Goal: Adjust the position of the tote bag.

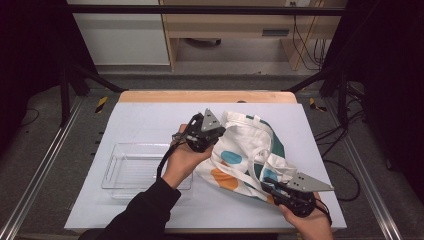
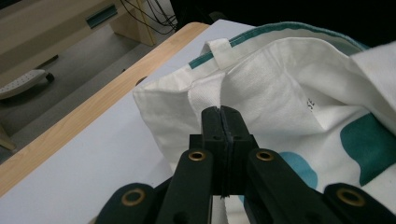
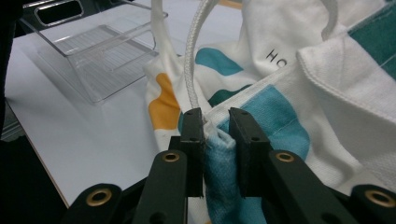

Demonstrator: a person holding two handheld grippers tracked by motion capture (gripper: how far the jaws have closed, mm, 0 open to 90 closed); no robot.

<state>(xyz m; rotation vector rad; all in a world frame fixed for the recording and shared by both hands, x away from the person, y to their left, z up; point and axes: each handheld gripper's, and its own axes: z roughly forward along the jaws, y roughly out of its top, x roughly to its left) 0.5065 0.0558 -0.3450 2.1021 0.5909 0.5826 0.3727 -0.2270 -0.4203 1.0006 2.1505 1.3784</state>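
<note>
Pinching, left: left gripper [image 2: 223, 122] has its jaws pressed flat together with a thin fold of the bag [image 2: 280, 88] caught between them — clenched on the white cloth at the bag's upper edge, below a sewn strap tab [image 2: 220, 50].
Pinching, right: right gripper [image 3: 215, 122] clamps a thick bunch of teal-and-white cloth; the jaws stand apart by the bulk of the fold, pads pressing it, right where a strap [image 3: 192, 56] is sewn in.
Why held so: two grips on separate parts of the rim look meant to spread or lift the mouth — a judgement, one hand at the far side, one at the near corner.
Bag: lies crumpled on the table [image 1: 150, 120] right of centre, between the two grippers, its mouth toward the far edge, straps looped loose over the printed side.
Bin: clear bin [image 1: 125, 167] sits left of the bag, partly beneath the left forearm [image 1: 150, 205], just beside the cloth but not visibly touching it.
Edges: the right gripper [image 1: 295, 192] works close to the table's near-right corner; the left gripper [image 1: 202, 132] is mid-table, with the wooden far edge [image 1: 205, 96] well beyond.
Open room: bare surface lies behind and to the right of the bag; leftward the bin's wall limits a sweep, and the dangling straps could snag.
</note>
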